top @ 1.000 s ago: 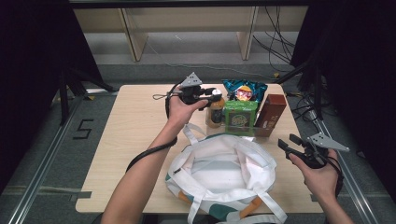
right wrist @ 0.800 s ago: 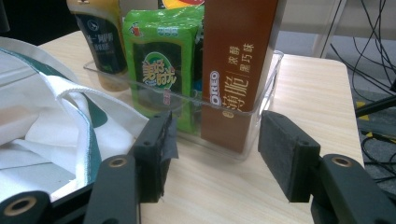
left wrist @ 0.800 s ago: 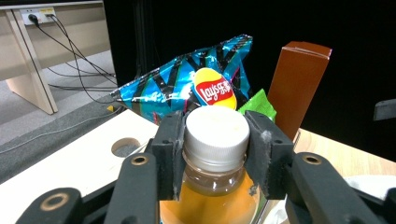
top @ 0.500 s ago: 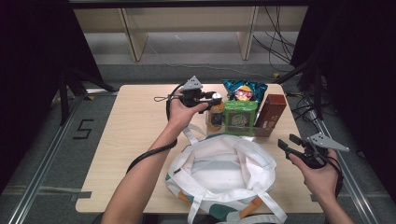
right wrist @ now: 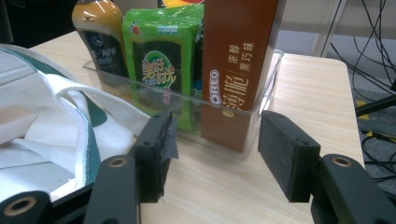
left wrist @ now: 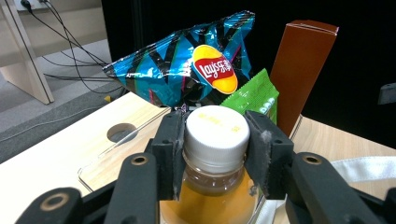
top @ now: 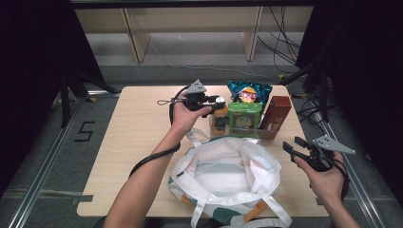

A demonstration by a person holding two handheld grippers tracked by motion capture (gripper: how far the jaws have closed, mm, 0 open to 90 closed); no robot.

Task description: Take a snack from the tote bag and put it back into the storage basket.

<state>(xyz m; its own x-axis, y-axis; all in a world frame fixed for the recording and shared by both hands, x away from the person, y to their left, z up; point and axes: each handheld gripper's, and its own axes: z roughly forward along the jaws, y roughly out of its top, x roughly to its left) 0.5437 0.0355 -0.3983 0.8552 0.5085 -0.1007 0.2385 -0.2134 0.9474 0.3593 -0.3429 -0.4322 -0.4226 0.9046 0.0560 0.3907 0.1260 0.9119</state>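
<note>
Left gripper (left wrist: 215, 154) clamped on the tea bottle's white cap (left wrist: 216, 133)

The bottle (top: 219, 116) stood in the clear tray (right wrist: 243, 133), left of the green snack pack (top: 244, 119). Rigid, probably heavy with liquid and slick, it was best gripped below the cap. The right gripper (right wrist: 212, 154) fingers gaped empty beside the tote bag (top: 228, 183).

I see a light wooden table (top: 138, 142) on grey floor (top: 43, 156), pale wooden shelving (top: 190, 23) behind, black curtains (top: 28, 57) both sides, cables (top: 285, 47) trailing.

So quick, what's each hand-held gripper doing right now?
Left hand-held gripper: closed on the white cap of the bottle.
Right hand-held gripper: open, holding nothing.
</note>
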